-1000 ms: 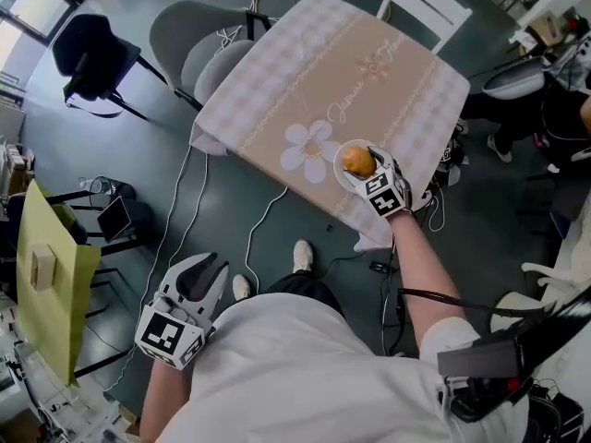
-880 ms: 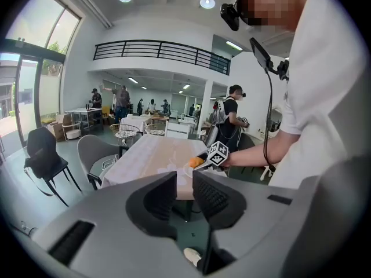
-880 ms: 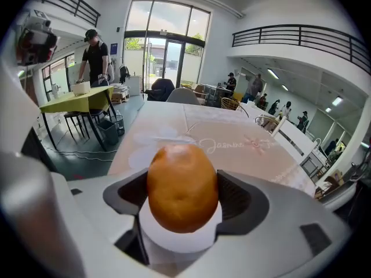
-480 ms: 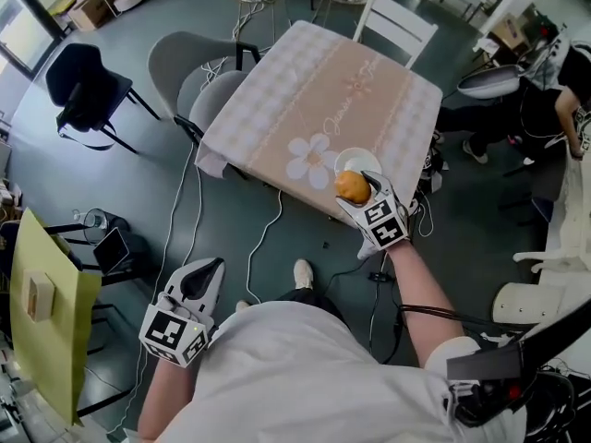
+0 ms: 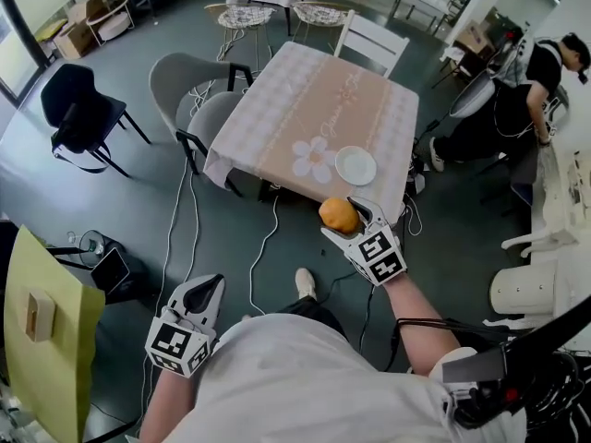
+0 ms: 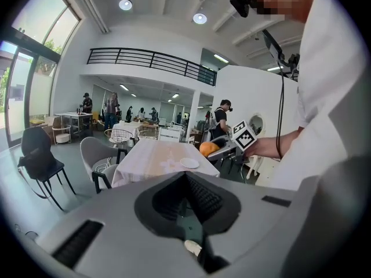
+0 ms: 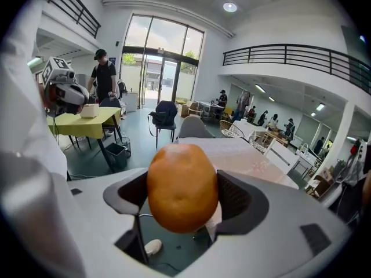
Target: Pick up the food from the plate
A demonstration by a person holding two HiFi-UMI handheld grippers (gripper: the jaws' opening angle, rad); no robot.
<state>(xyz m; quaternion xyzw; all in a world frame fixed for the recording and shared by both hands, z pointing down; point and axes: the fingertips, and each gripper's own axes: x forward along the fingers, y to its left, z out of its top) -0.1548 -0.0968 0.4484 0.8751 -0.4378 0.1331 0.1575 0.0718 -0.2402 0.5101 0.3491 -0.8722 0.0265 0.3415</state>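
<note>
An orange, rounded piece of food (image 5: pixel 338 215) is clamped between the jaws of my right gripper (image 5: pixel 345 212), which is shut on it. It hangs in the air just off the near edge of the table (image 5: pixel 314 109). In the right gripper view the food (image 7: pixel 182 187) fills the gap between the pads. The white plate (image 5: pixel 355 165) lies bare on the tablecloth beyond it. My left gripper (image 5: pixel 205 287) hangs low at my left side, far from the table, jaws together and holding nothing. The left gripper view shows the plate (image 6: pixel 189 163) and the held food (image 6: pixel 207 148) from afar.
Two grey chairs (image 5: pixel 189 86) stand at the table's left side and a white chair (image 5: pixel 369 40) at its far end. A black chair (image 5: pixel 78 109) and a yellow table (image 5: pixel 37 340) are at left. Cables (image 5: pixel 263 238) run over the floor. A person (image 5: pixel 536 81) sits at right.
My right gripper has lifted the food off the plate and drawn it back past the table's near edge. The plate is left bare. The left gripper has stayed at my side.
</note>
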